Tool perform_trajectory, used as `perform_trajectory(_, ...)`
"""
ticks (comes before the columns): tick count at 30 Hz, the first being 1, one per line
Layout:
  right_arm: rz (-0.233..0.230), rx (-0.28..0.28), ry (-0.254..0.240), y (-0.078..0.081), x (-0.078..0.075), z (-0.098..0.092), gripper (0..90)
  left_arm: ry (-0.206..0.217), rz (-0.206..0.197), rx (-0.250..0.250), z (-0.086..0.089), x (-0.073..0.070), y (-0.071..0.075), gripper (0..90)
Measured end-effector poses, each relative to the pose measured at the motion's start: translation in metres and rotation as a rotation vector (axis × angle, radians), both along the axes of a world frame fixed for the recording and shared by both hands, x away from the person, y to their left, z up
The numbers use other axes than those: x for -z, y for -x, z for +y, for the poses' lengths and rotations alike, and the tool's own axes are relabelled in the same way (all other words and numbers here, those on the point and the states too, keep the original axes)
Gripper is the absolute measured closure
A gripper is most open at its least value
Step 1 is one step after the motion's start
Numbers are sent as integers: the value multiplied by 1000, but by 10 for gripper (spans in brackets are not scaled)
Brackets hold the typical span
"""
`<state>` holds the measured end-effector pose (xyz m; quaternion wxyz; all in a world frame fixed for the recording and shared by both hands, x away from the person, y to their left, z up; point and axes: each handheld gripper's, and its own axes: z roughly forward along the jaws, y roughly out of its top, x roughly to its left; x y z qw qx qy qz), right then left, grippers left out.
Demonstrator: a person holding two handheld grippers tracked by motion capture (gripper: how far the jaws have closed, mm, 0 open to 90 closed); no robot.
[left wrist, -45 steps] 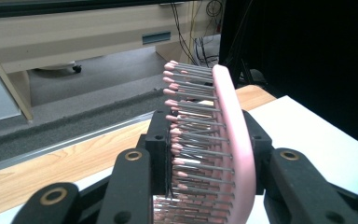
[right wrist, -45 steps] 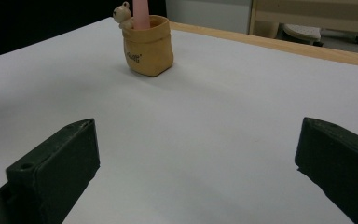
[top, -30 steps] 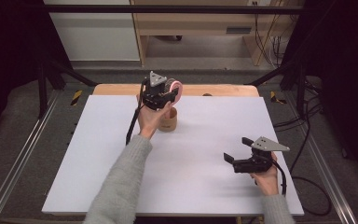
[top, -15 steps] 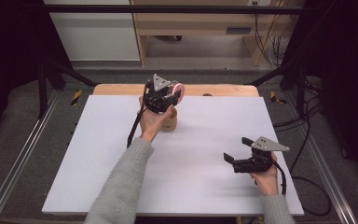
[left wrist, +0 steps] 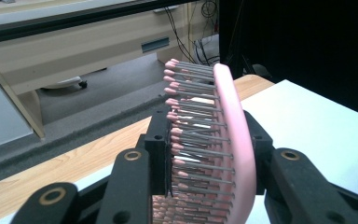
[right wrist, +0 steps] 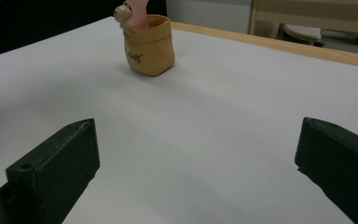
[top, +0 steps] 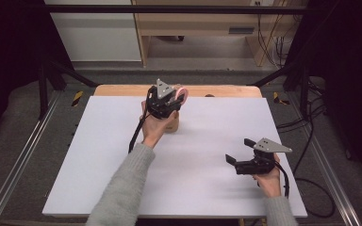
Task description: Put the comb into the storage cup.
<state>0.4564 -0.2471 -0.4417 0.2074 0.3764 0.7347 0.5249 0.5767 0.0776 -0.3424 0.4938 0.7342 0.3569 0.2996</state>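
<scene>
Left gripper (top: 169, 101) clamped on pink hairbrush (left wrist: 223, 135) — above tan pouch (right wrist: 150, 44) at white table's (top: 207, 141) far edge | right gripper (top: 238, 153) — jaws wide, holding nothing, low over table's near right

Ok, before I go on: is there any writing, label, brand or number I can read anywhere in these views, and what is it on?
Small dark print on the front of the tan fabric pouch: too blurred to read.
Grey label plate on the pale wooden cabinet behind the table: no characters legible.
Pink plastic hairbrush clamped in the left gripper: no text.
White table top, right gripper: no text.
</scene>
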Motion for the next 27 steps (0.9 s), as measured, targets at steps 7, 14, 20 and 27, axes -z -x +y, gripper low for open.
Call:
perform_trajectory(7,0,0,0,0,0,0,1,-22,-25,7,-3,3,5,630)
perform_trajectory(14,-3,0,2,0,0,1,2,-40,-46,9,-6,3,7,630)
perform_trajectory(20,-1,-1,1,0,0,1,2,-59,-56,16,-9,4,11,629)
perform_trajectory(27,-2,0,2,0,0,1,2,-59,-56,23,-10,5,11,626)
